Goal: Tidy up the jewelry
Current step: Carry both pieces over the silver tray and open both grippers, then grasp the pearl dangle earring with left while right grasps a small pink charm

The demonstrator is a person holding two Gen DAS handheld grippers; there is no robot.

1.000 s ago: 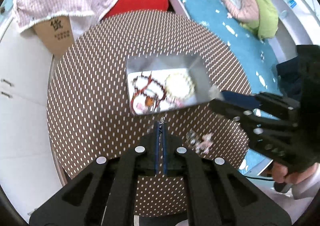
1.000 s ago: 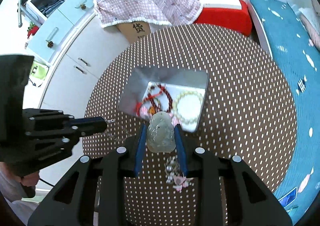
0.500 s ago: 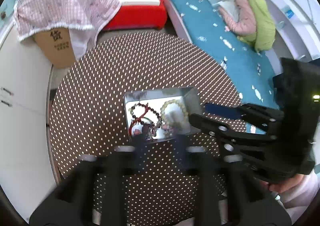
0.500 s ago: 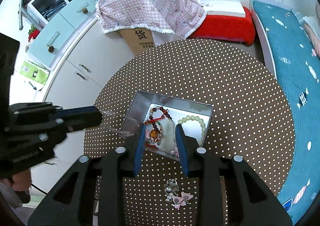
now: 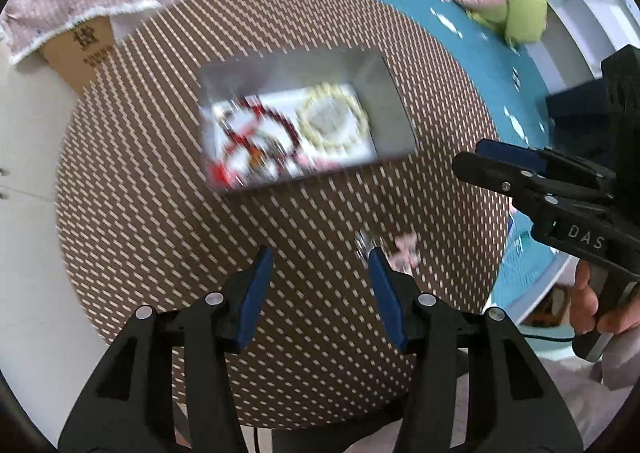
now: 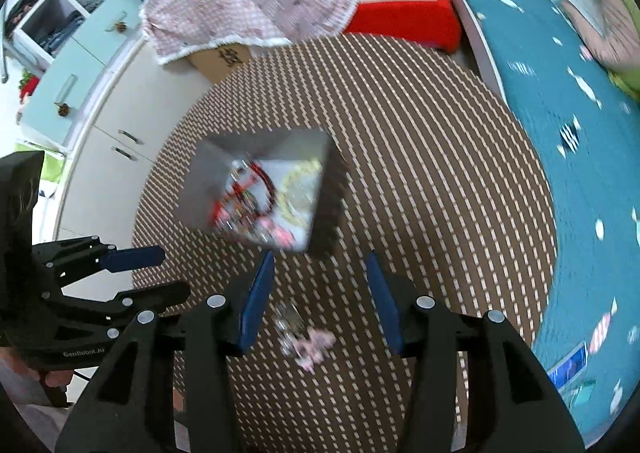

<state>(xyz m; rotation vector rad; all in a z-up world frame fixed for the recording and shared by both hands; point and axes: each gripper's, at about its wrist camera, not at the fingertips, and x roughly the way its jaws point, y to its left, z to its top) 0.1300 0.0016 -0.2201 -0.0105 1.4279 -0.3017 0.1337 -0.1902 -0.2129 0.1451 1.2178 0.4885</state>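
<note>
A metal box (image 5: 382, 93) (image 6: 208, 177) sits mid-table on the round brown dotted table (image 5: 160, 213) (image 6: 440, 173). It holds a red bead bracelet (image 5: 256, 133) (image 6: 260, 189), a pale bead bracelet (image 5: 334, 121) (image 6: 296, 193) with a grey-green pendant (image 5: 326, 117) inside its ring. A pink-and-silver trinket (image 5: 404, 251) (image 6: 306, 339) lies on the table near me. My left gripper (image 5: 320, 269) is open and empty above the table, the trinket by its right finger. My right gripper (image 6: 320, 277) is open and empty, the trinket below between its fingers.
A cardboard box under pink checked cloth (image 6: 248, 9), a red stool (image 6: 404, 21) and white cabinets (image 6: 104, 157) stand behind the table. A teal bed (image 6: 560, 113) lies to the right. Each gripper shows in the other's view: (image 5: 532, 181), (image 6: 92, 273).
The right gripper let the pendant go into the box and opened. The left gripper, shut a second ago, has opened. Both have drawn back towards the trinket; the views are motion-blurred.
</note>
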